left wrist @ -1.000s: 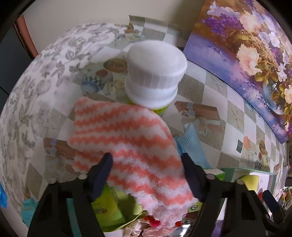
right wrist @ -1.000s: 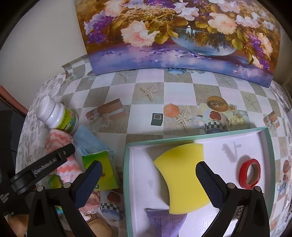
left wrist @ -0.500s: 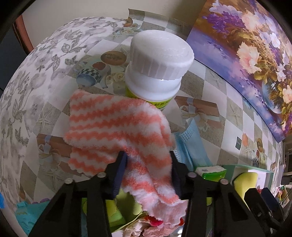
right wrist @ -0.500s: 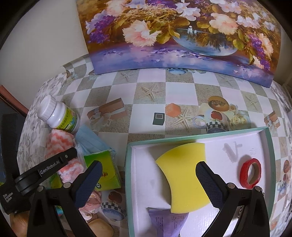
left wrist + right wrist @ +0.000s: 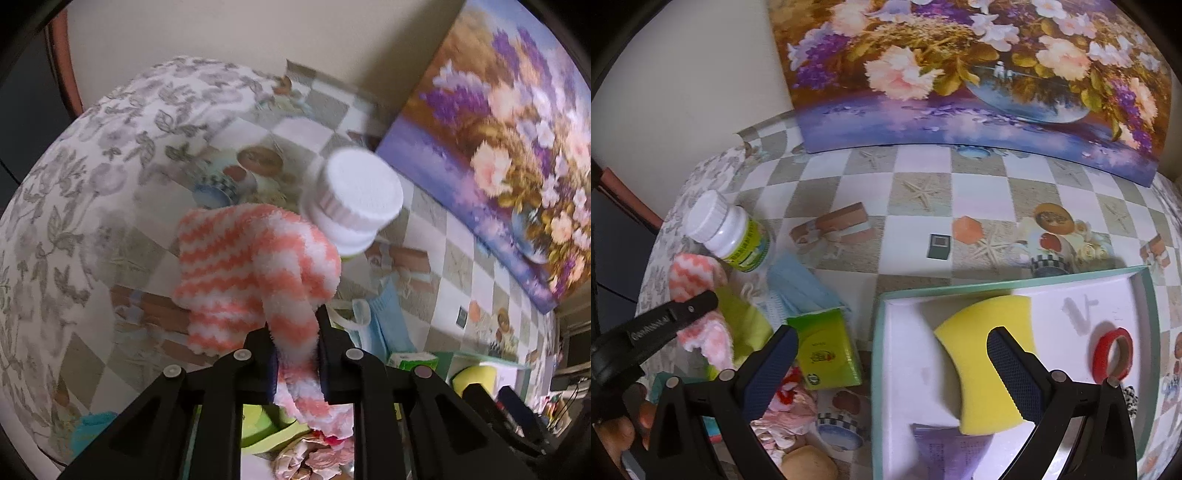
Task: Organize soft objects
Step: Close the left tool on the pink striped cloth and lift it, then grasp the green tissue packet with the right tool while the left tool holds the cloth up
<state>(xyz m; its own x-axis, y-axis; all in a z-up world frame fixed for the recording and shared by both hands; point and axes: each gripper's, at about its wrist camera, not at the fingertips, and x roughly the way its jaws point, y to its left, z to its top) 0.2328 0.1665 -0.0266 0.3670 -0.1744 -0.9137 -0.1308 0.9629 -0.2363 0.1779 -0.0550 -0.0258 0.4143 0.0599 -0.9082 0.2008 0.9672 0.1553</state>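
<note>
**Left tongs pinch the striped cloth; right tongs spread over the tray**

With its jaws just having closed in, the left tongs (image 5: 295,354) now pinch the orange-and-white striped cloth (image 5: 255,266), a bunched fold squeezed between the two black fingers (image 5: 258,362). Left tool points steeply down at the counter (image 5: 110,206). Rest of the cloth bulges out past the fingertips, partly folded over itself, its far edge just beside the white-capped bottle (image 5: 354,199); a loose end trails back under the tool. From the right wrist view the same cloth (image 5: 694,273) sits at the left edge of the counter, with the left tool's arm crossing it and fingers of the person's hand (image 5: 639,417) visible at its base.

Right tongs (image 5: 890,354) are spread wide, nothing between the pads, angled steeply down over the near-left corner of the teal-rimmed white tray (image 5: 879,332). Inside the tray: yellow sponge (image 5: 982,354), red tape roll (image 5: 1112,354), purple packet (image 5: 949,450) at the near edge.

Between tray and cloth: green tissue pack (image 5: 827,350), blue face mask (image 5: 798,284).

Writing: the left tool's arm carries white lettering, seems to read "GenRobot.AI", slightly blurred here. Bottle label is yellow-green with print too small to read. Tissue pack shows a round logo, not legible.
</note>
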